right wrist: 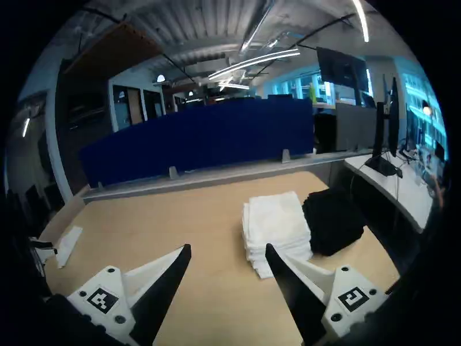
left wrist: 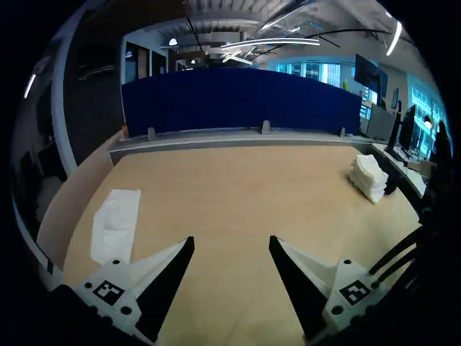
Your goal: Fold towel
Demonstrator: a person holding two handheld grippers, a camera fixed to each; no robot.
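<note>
Left gripper view showed the left gripper wide open and empty over the table. A white towel lay at the left, its long axis running near to far. Right gripper view showed the right gripper equally spread and empty, near a white towel stack with a black stack just to its right.

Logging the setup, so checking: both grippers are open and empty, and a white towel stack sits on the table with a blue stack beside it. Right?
No: the right gripper view shows a black stack, not blue, beside the white stack on the table. The left gripper and right gripper are indeed open and empty.
</note>
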